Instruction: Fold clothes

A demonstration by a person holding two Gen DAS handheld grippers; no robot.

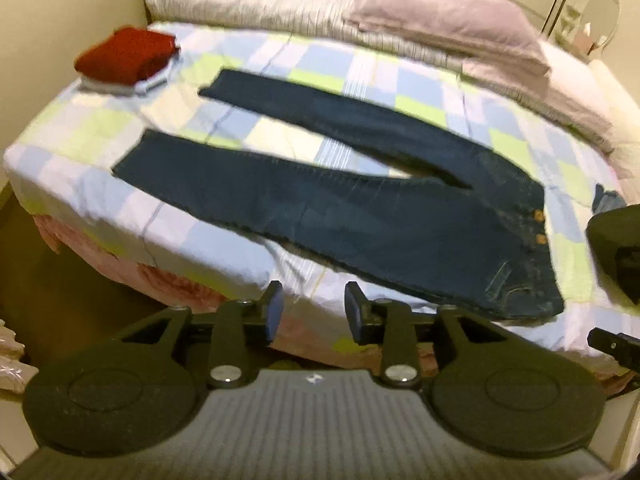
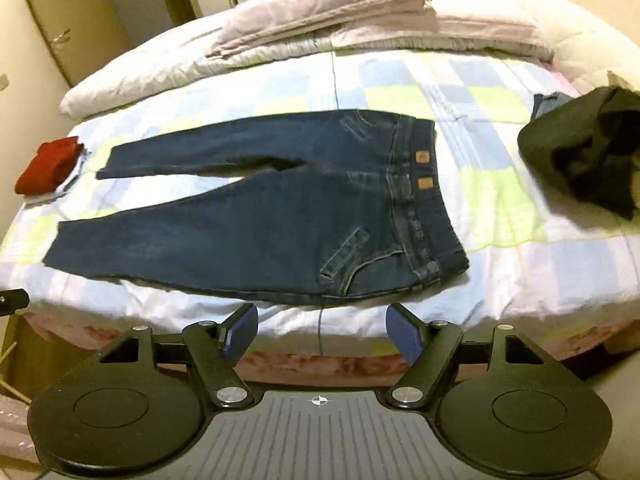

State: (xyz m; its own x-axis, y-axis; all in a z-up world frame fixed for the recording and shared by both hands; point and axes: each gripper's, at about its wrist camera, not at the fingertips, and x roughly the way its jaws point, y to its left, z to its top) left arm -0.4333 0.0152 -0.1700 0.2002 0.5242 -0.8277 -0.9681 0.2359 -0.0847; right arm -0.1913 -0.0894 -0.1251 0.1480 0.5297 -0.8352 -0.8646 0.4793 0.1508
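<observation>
Dark blue jeans (image 1: 360, 208) (image 2: 256, 216) lie flat on the checked bedsheet (image 1: 100, 128) (image 2: 500, 208), legs spread apart toward the left, waistband with two tan patches to the right. My left gripper (image 1: 314, 310) is open and empty, hovering off the bed's near edge below the lower leg. My right gripper (image 2: 322, 330) is open wide with nothing between its blue pads, just short of the bed edge below the jeans' seat and pocket. Part of the right gripper's black body (image 1: 616, 252) shows at the right edge of the left wrist view.
A folded red garment (image 1: 126, 54) (image 2: 50, 166) rests on a pale folded piece at the far left corner. A black garment heap (image 2: 588, 148) lies right of the jeans with a bit of blue denim (image 2: 550, 104) behind it. Folded lilac bedding (image 1: 440, 24) (image 2: 332, 8) and pillows line the back.
</observation>
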